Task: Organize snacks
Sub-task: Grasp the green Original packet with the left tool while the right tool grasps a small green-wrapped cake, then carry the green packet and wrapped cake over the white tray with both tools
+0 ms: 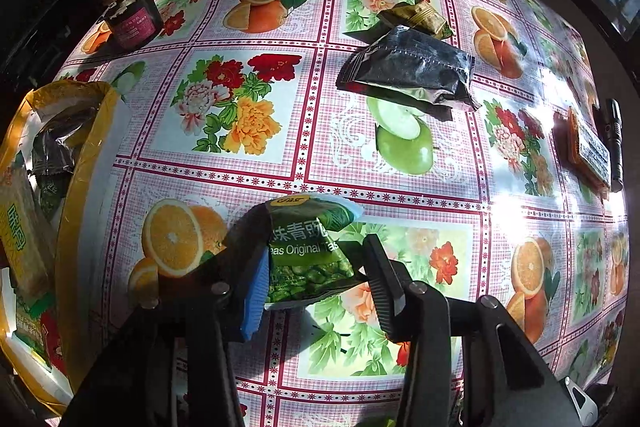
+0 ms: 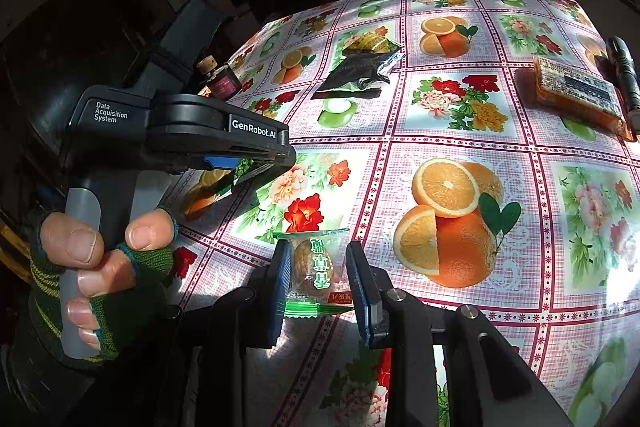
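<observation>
Left hand-held gripper [image 1: 316, 279] straddles green pea packet [image 1: 310, 251].

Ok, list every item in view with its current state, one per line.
left gripper: around the green pea packet, right pad not clearly touching
green pea packet: sealed, between the fingers
right gripper: shut on the clear-wrapped snack
clear-wrapped snack: sealed, gripped
black packet: crumpled, lying on the table
bottle: corked, upright
yellow box: open, snacks inside
</observation>
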Motion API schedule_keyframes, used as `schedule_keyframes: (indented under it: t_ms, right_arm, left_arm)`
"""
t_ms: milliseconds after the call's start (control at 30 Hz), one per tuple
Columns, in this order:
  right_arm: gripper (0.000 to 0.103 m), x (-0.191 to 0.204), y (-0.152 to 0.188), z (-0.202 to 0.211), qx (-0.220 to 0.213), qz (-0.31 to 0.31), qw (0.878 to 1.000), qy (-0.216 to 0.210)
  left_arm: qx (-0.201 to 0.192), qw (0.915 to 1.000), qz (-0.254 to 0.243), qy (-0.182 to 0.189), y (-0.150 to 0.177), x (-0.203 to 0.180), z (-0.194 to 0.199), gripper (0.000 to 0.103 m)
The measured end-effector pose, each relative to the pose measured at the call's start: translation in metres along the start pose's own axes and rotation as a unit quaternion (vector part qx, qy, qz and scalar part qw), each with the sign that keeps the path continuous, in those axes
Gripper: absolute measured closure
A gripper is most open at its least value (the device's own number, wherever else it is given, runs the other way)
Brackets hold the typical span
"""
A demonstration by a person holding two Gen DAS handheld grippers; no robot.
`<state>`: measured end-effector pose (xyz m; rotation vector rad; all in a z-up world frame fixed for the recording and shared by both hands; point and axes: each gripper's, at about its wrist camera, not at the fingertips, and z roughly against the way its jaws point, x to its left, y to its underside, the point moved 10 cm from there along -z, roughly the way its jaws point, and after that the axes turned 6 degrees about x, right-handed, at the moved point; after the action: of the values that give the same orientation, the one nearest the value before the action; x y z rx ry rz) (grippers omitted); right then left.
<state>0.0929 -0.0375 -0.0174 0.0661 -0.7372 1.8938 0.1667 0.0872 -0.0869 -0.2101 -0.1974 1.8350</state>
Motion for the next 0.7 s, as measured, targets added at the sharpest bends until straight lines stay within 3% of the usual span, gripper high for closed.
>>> schedule_keyframes:
  t_ms: [333, 700]
  right_arm:
    - [0.073, 0.02, 0.006, 0.009, -0.011, 0.011, 1.0, -0.014]
    - [0.073, 0.067, 0.013, 0.009, -0.006, 0.039, 0.998, -0.052]
  left_arm:
    - [-0.079, 0.9957, 0.021, -0.044, 0.046, 0.05, 0.065, 0.06]
    - [-0.155, 0.9799, 0.066, -0.107, 0.085, 0.113, 0.123, 0.059]
